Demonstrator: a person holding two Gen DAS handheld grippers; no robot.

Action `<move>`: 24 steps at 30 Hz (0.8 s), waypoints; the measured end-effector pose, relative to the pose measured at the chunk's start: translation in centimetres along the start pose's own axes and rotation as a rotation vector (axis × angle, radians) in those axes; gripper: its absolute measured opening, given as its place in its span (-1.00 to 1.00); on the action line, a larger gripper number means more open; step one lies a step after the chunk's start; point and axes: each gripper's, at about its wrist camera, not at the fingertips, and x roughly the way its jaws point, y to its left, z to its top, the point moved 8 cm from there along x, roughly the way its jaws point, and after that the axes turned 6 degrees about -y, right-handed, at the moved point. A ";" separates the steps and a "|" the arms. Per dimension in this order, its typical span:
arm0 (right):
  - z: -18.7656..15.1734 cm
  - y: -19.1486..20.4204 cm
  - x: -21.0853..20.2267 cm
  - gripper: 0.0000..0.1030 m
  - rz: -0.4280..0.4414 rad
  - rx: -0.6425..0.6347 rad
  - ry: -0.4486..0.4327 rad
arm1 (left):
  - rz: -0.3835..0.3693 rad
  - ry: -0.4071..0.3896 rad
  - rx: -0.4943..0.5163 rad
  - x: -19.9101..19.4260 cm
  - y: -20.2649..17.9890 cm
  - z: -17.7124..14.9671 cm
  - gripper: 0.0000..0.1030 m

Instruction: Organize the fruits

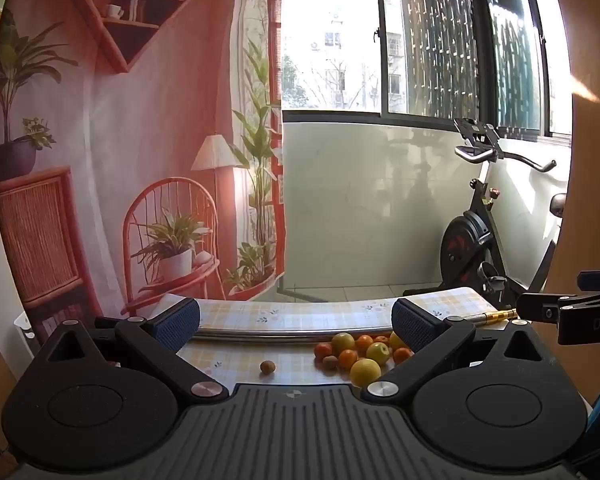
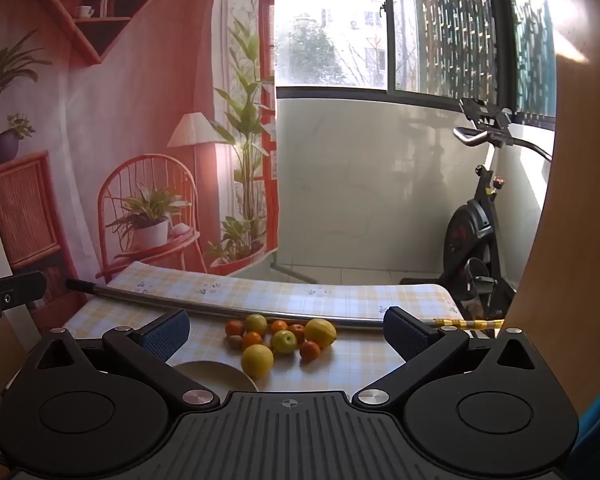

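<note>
A pile of fruit lies on the checked tablecloth (image 2: pixel 340 300): yellow lemons (image 2: pixel 257 360), small oranges (image 2: pixel 309 350) and a green-yellow apple (image 2: pixel 283 341). The pile also shows in the left wrist view (image 1: pixel 364 356), with a lone brown kiwi (image 1: pixel 267 367) to its left. A cream plate (image 2: pixel 216 374) sits near the front, left of the pile. My left gripper (image 1: pixel 296 320) is open and empty, held above the table short of the fruit. My right gripper (image 2: pixel 286 330) is open and empty, facing the pile.
A long metal rod (image 2: pixel 220 308) with a gold tip (image 2: pixel 470 323) lies across the table behind the fruit. A printed backdrop (image 2: pixel 120 140) hangs at the left. An exercise bike (image 2: pixel 476 232) stands at the right, beyond the table.
</note>
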 end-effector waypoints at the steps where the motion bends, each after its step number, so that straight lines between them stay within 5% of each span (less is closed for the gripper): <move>1: 0.0 0.0 0.0 1.00 0.000 0.001 0.000 | 0.000 0.000 -0.002 -0.1 0.0 0.0 1.00; 24: 0.0 0.1 -0.1 1.00 -0.001 0.002 0.003 | -0.002 0.016 -0.009 0.0 0.2 -0.1 1.00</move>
